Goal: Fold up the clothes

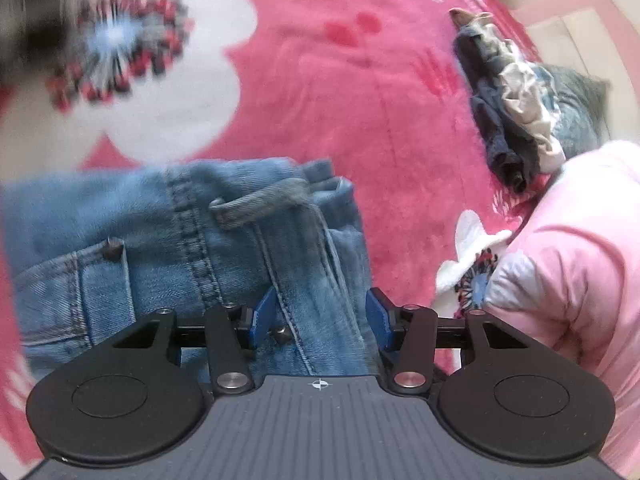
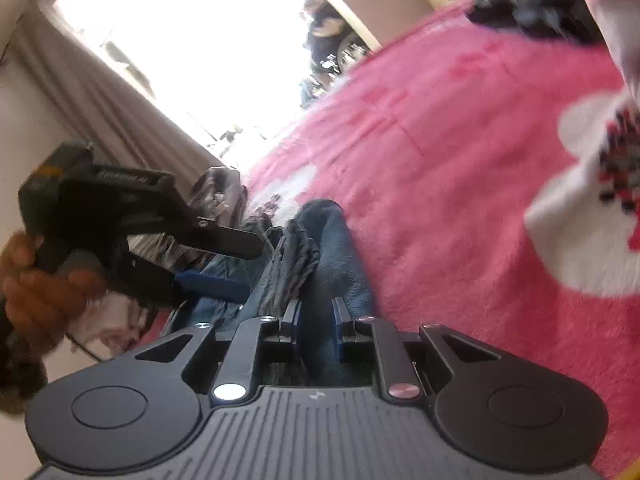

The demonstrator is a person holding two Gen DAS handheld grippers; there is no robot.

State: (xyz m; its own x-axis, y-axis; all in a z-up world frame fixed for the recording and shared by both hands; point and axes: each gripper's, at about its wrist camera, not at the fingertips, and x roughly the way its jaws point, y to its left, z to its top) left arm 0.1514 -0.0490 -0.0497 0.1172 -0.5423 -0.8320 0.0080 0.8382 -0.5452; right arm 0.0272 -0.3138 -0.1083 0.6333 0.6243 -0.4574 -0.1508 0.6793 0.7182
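A pair of light blue jeans (image 1: 192, 248) lies bunched on a pink flowered blanket (image 1: 360, 100), waistband and belt loop toward me. In the left wrist view my left gripper (image 1: 320, 316) straddles a fold of the denim near the waistband, its blue pads apart on either side of it. In the right wrist view my right gripper (image 2: 316, 324) has its pads close together, clamped on a ridge of the jeans (image 2: 324, 240). The left gripper (image 2: 224, 264) also shows there, held in a hand at the left, reaching onto the same jeans.
A heap of dark blue and white clothes (image 1: 516, 104) lies at the blanket's right edge. A pink garment (image 1: 572, 264) fills the lower right of the left wrist view. A bright window and curtain (image 2: 120, 112) stand beyond the bed. Dark clutter (image 2: 332, 52) sits at the far end.
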